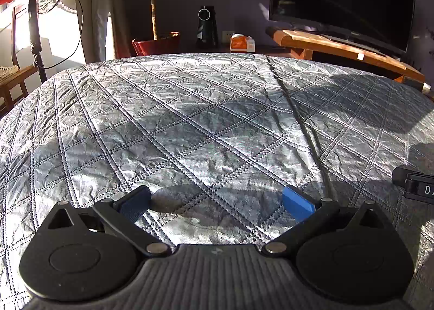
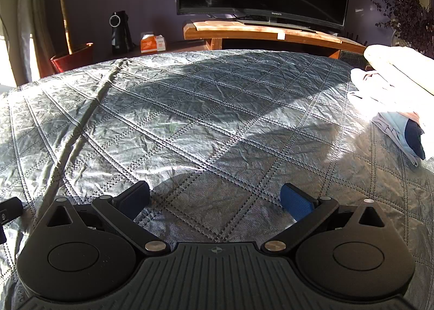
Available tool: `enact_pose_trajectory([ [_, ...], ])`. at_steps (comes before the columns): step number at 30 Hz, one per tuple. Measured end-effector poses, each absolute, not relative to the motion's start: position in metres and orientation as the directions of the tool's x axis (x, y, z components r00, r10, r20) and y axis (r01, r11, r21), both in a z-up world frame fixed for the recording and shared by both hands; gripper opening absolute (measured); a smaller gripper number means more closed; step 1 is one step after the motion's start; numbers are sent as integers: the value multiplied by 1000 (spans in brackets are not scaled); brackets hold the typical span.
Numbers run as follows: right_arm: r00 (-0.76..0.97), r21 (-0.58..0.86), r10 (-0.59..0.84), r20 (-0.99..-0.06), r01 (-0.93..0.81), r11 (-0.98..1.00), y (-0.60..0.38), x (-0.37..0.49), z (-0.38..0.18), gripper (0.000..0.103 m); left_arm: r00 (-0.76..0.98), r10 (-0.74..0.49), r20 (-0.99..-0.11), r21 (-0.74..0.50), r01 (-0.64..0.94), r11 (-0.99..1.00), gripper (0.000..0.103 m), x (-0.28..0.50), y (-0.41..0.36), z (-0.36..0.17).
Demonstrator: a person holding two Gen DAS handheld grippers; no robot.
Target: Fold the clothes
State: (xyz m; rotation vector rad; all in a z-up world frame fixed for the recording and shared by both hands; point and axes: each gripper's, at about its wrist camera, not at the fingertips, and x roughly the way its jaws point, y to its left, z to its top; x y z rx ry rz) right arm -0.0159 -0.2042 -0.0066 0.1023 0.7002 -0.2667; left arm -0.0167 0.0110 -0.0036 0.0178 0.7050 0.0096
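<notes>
Both my grippers are spread wide with nothing between the pads. The left gripper (image 1: 217,201) hangs low over the quilted bedspread (image 1: 190,109), and the right gripper (image 2: 215,198) sits the same way over the same cover, the two just beside each other.

Outward from the jaws the quilt is bare ahead of both. The clothes (image 2: 396,109) lie only in my right wrist view: a loose pile of pale garments, with a dark blue piece tucked under its near end, off to the right of the right gripper and further up the bed. The pile seems to run away from me along the bed's right edge.

So the right gripper is the nearer one, I judge; the left would have to cross over.
</notes>
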Motion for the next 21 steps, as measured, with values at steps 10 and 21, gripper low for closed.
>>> enact_pose_trajectory([
  [10,732,4,-208,-648,276,961,-203,-18,-5,103,762,15,-648,20,-3,1000,103,-17,10,-3],
  [21,732,4,-208,-648,276,961,-203,-20,-3,103,761,15,-648,20,-3,1000,103,-16,10,-3],
])
